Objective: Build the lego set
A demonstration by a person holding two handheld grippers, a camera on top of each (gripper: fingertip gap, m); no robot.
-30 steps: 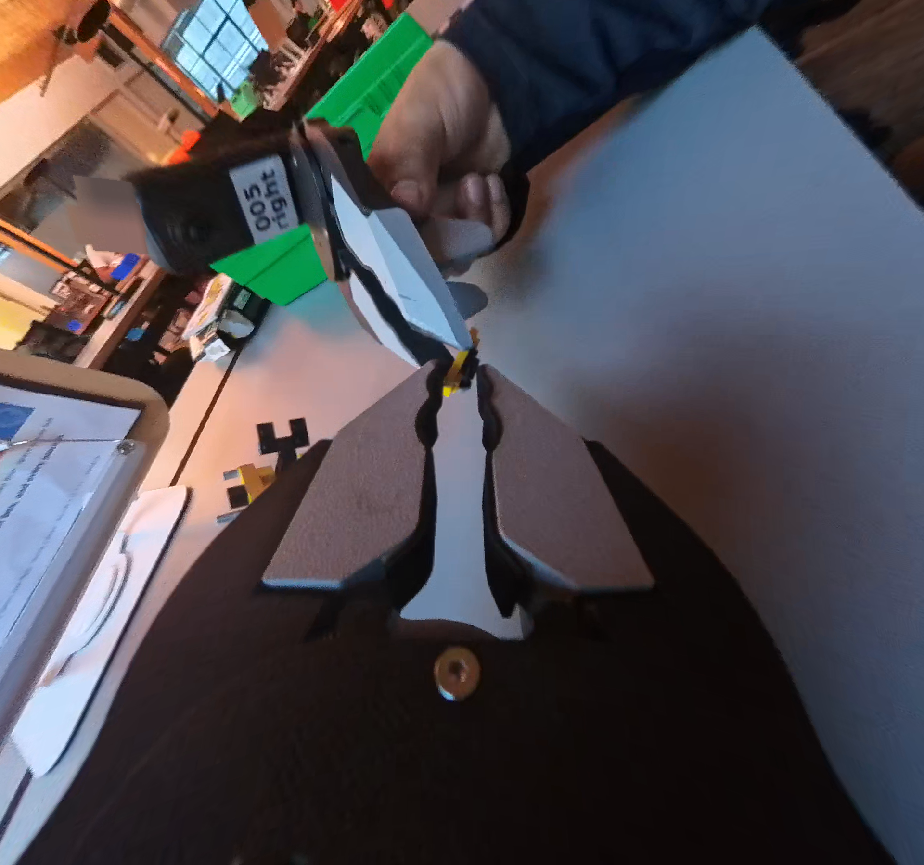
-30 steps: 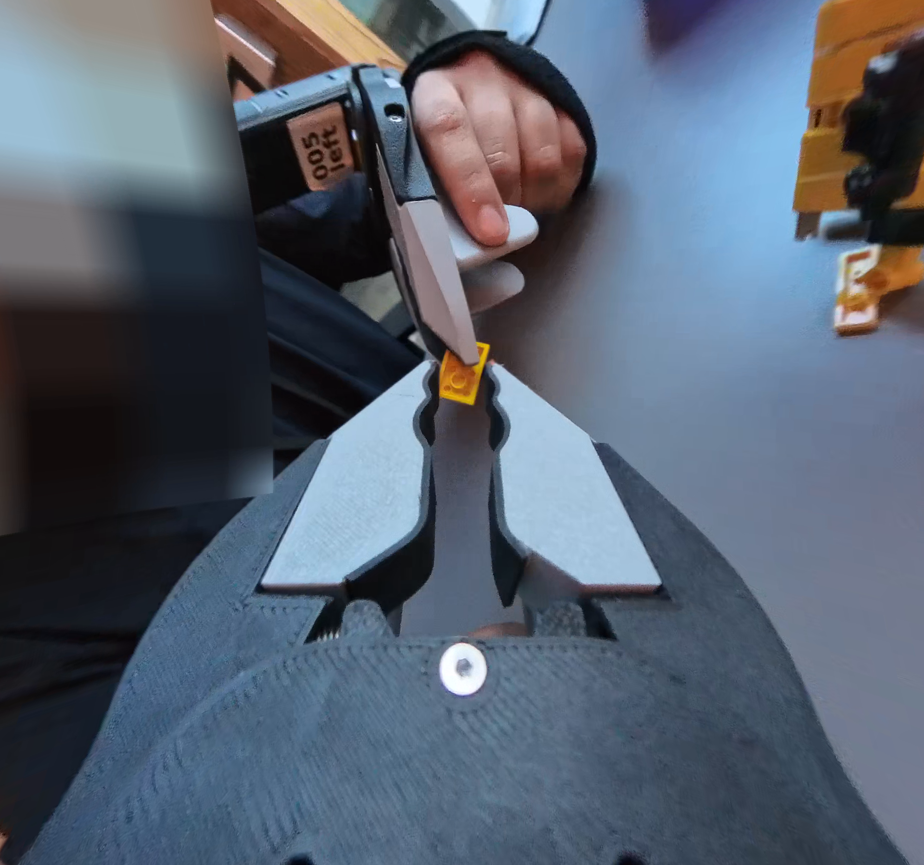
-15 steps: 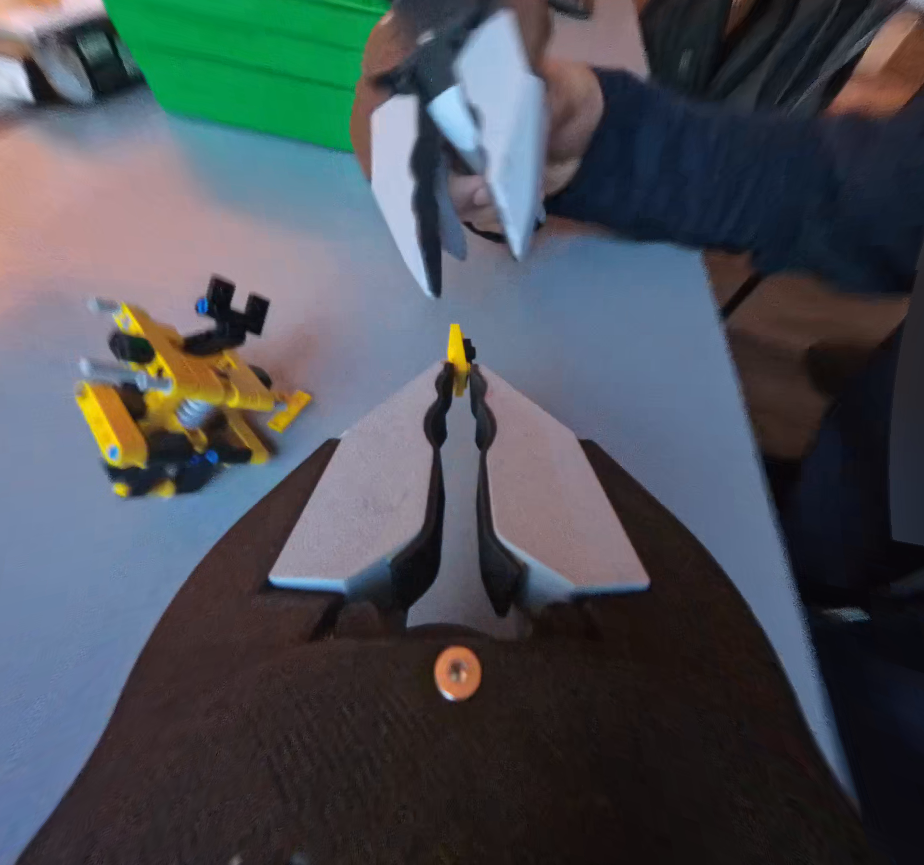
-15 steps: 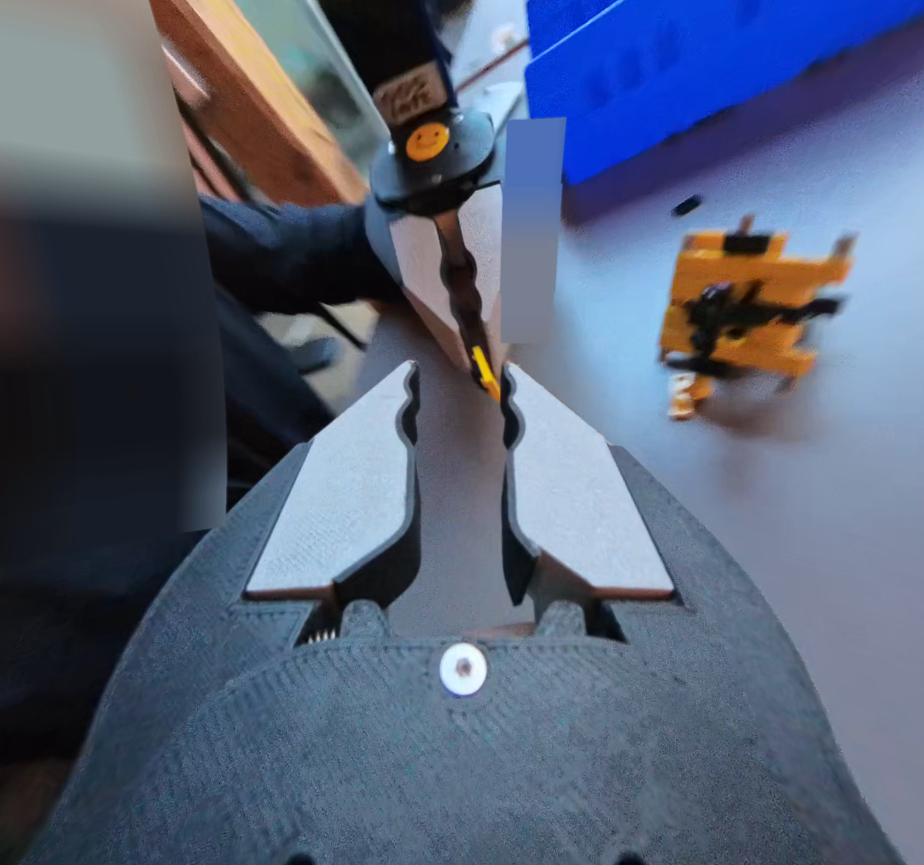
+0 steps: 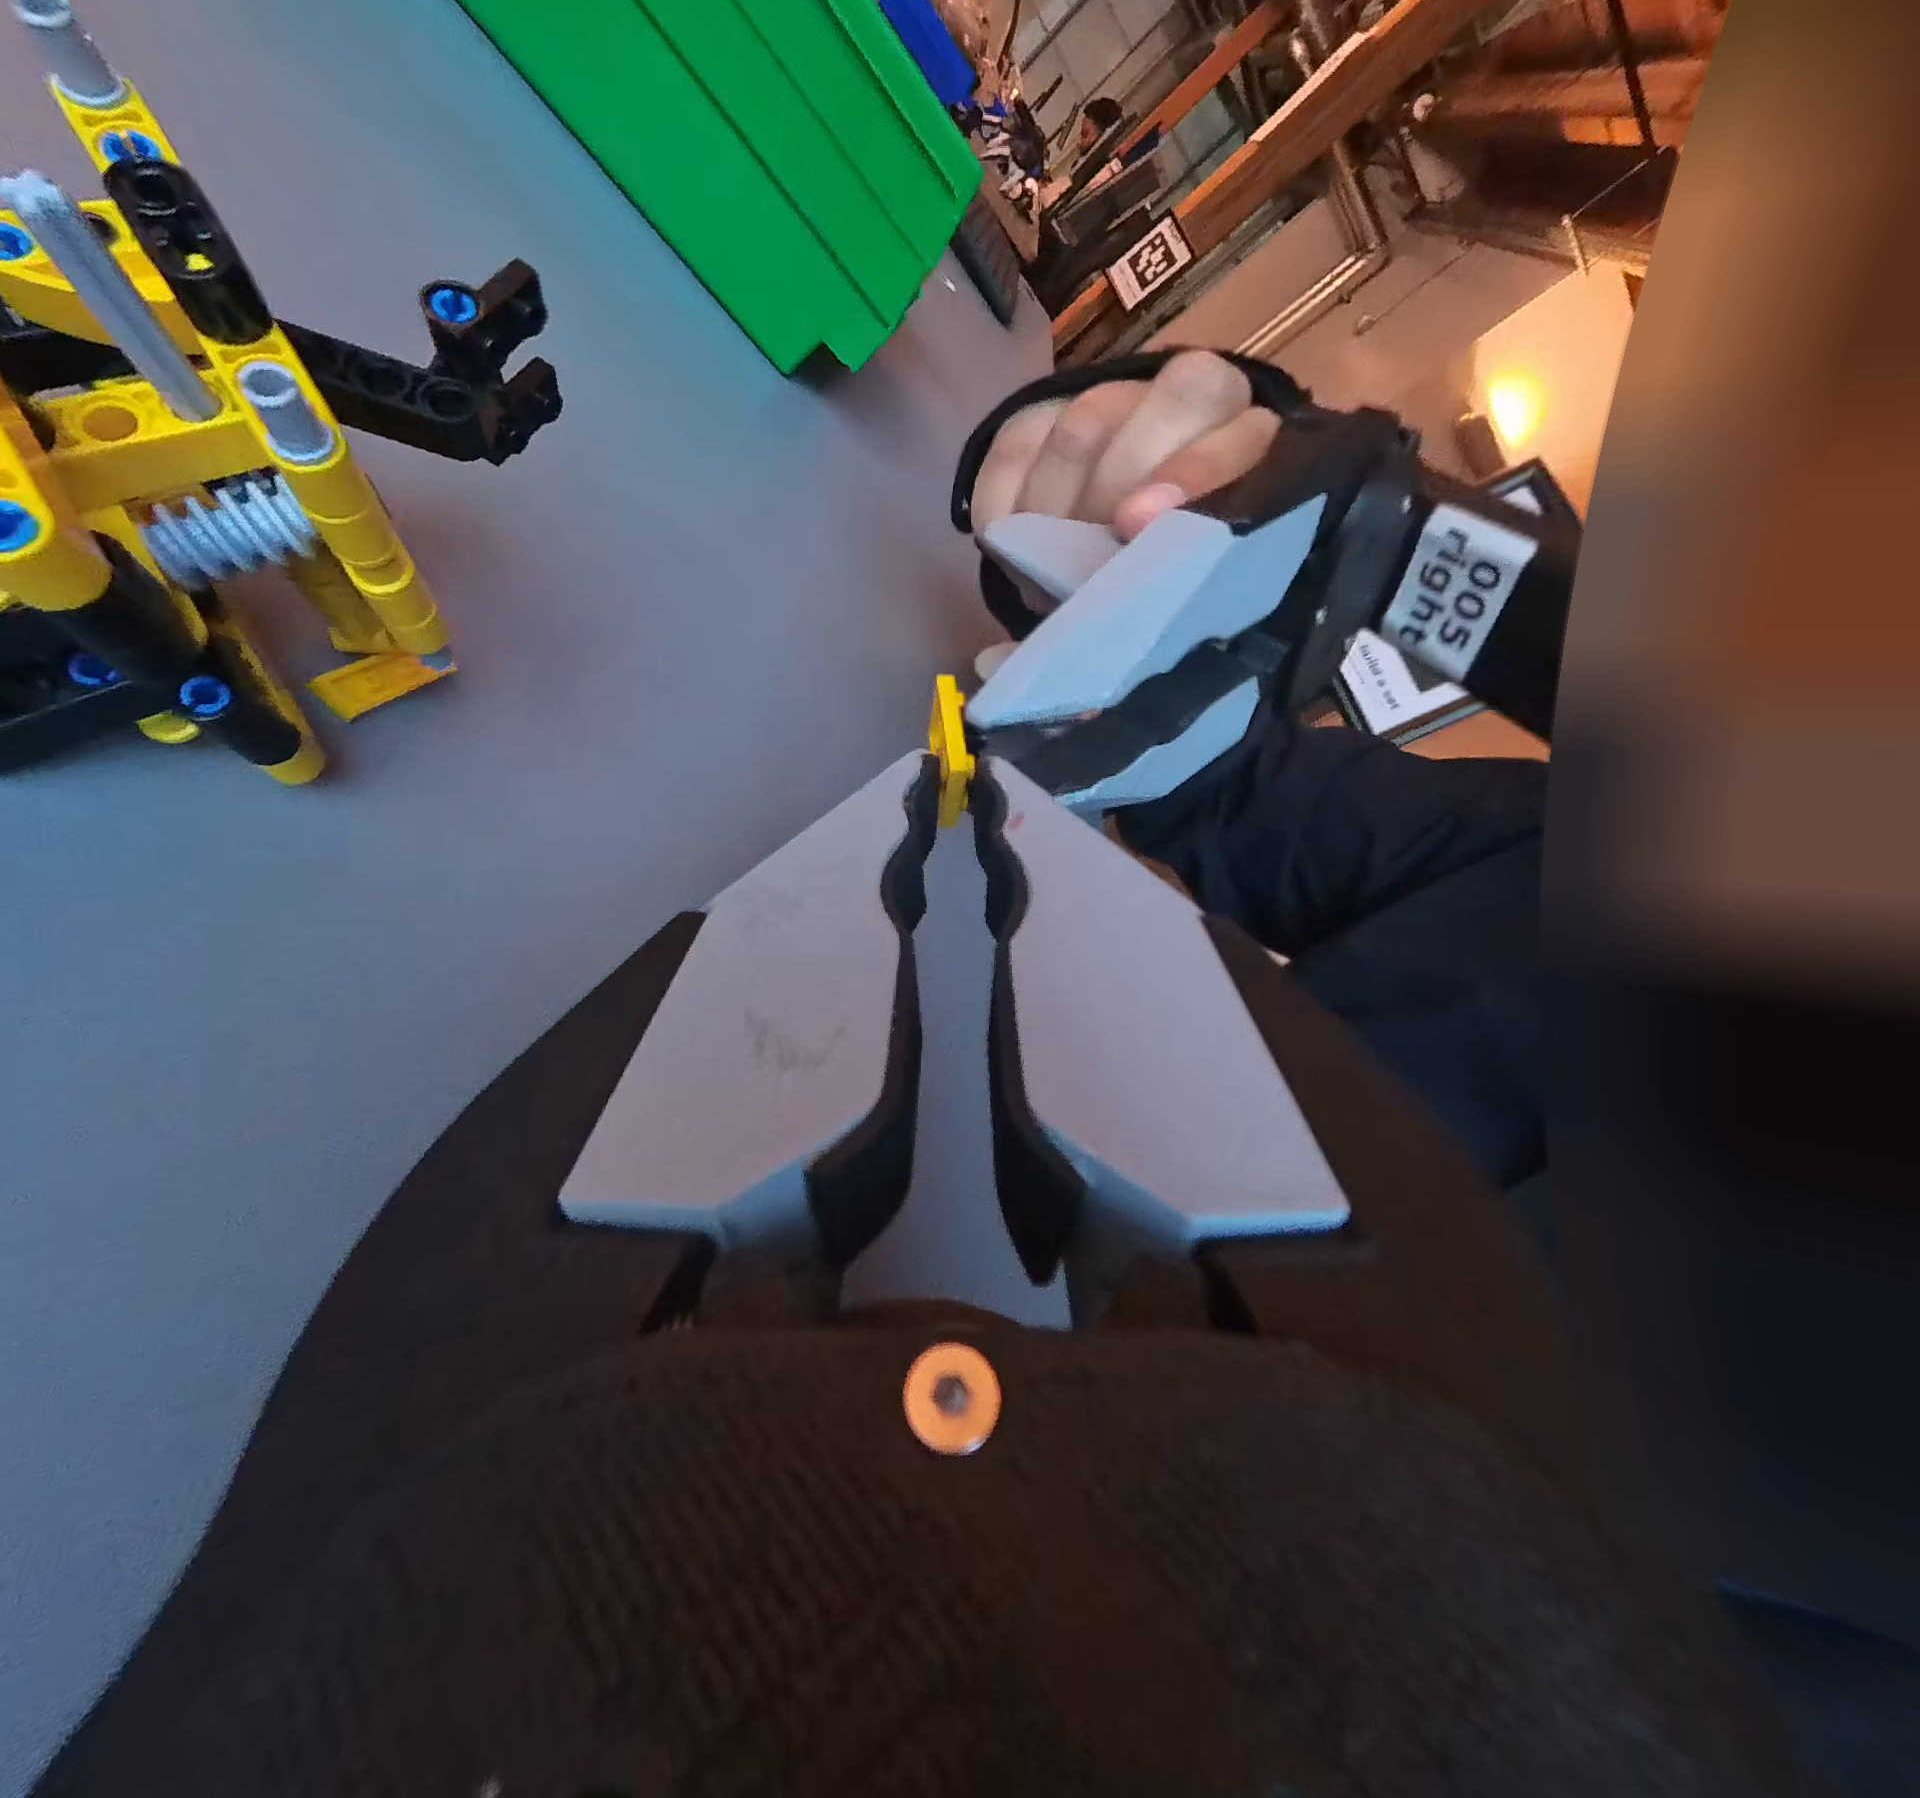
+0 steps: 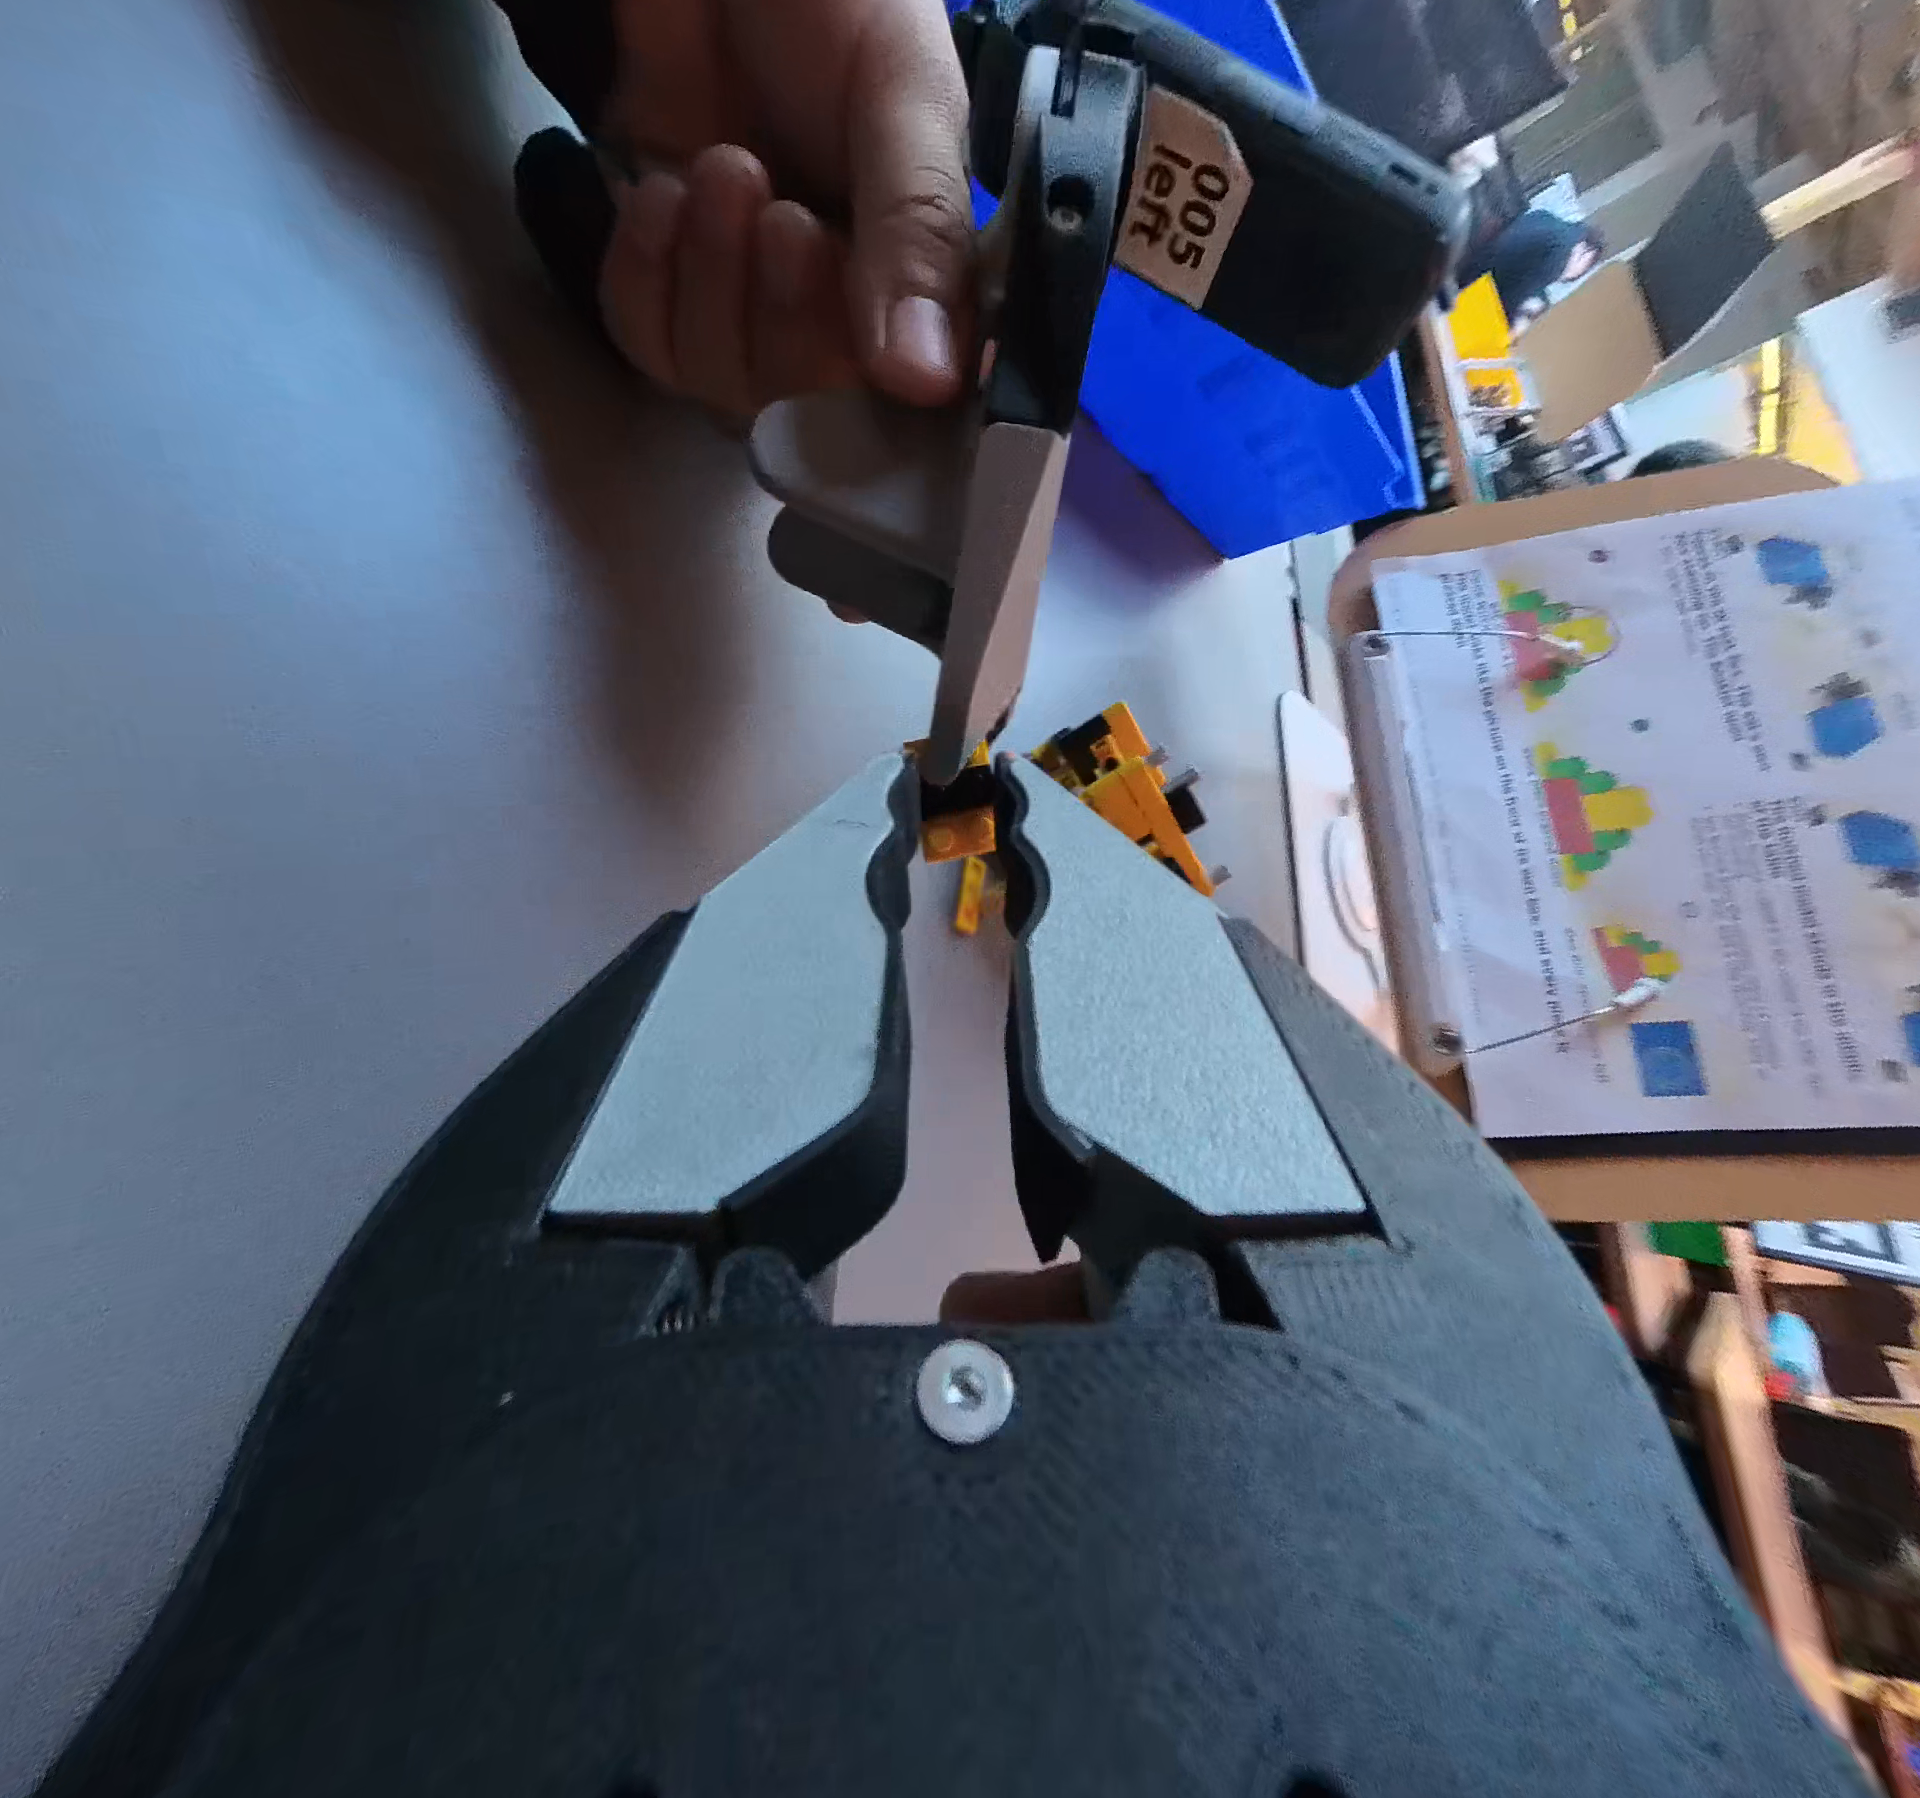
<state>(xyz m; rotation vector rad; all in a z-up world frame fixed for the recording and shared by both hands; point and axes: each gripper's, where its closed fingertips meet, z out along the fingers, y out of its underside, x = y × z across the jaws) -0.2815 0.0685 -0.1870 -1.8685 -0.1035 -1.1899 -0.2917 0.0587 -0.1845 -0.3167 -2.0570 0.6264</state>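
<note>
My left gripper [image 5: 948,784] and my right gripper [image 6: 954,792] meet tip to tip above the table [image 5: 644,605], a small plate [image 5: 948,749] between them. The lego model [image 5: 156,460] stands on the table, far left; a bin [image 5: 727,107] lies behind it.

left gripper [image 5: 951,780] grey fingers, black body, brass-looking screw; dark sleeves [image 5: 1340,844]

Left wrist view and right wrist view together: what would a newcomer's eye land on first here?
First, the small flat yellow plastic plate, pinched at the tips of the left claw, with the right claw meeting it from the right, above the grey table. Next, the half-built yellow and black lego model standing at the left edge of the left wrist view. Behind it lies a bright green plastic bin.
</note>
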